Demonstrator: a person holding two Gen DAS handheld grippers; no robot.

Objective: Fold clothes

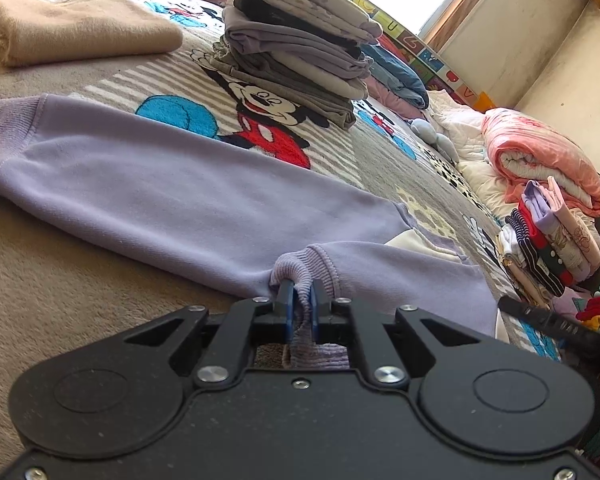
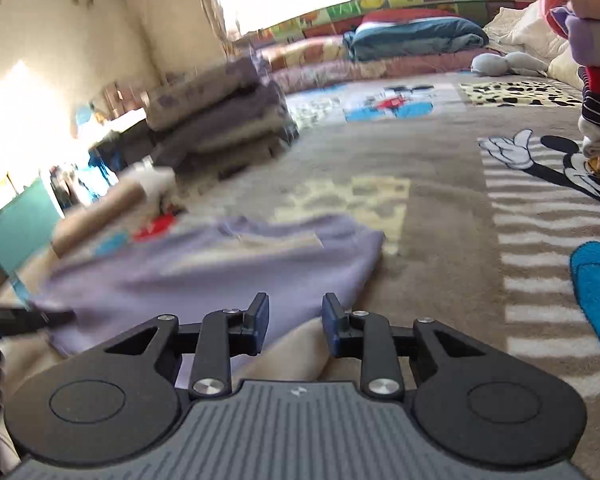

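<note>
Lilac ribbed cuff (image 1: 296,276) is what I have pinched between the blue fingers (image 1: 287,312) of my left gripper (image 1: 300,304); the fingers sit narrow, closed on that cuff, and a fold of it hangs down behind them; the cuff belongs to a lilac sweatshirt (image 1: 160,184) lying flat on the blanket (image 1: 60,300), its other sleeve stretching away to my left with a second cuff (image 1: 4,136) at the end; on the right wrist view my right gripper (image 2: 295,320) has its fingers (image 2: 260,320) spread wide with nothing between them, poised just over the near edge of the same sweatshirt (image 2: 220,264), which looks blurred there; the blanket (image 2: 440,240) is beige with cartoon mouse pictures and striped patches; further off, a tan folded sweater (image 1: 80,24) lies to the left; beside it a tall stack of folded grey clothes (image 1: 296,56) stands upright; to the right a smaller pile of folded clothes (image 1: 548,248) leans near a rolled pink quilt (image 1: 540,160); beyond those, a blue folded quilt (image 1: 400,76) lies along the wall.
</note>
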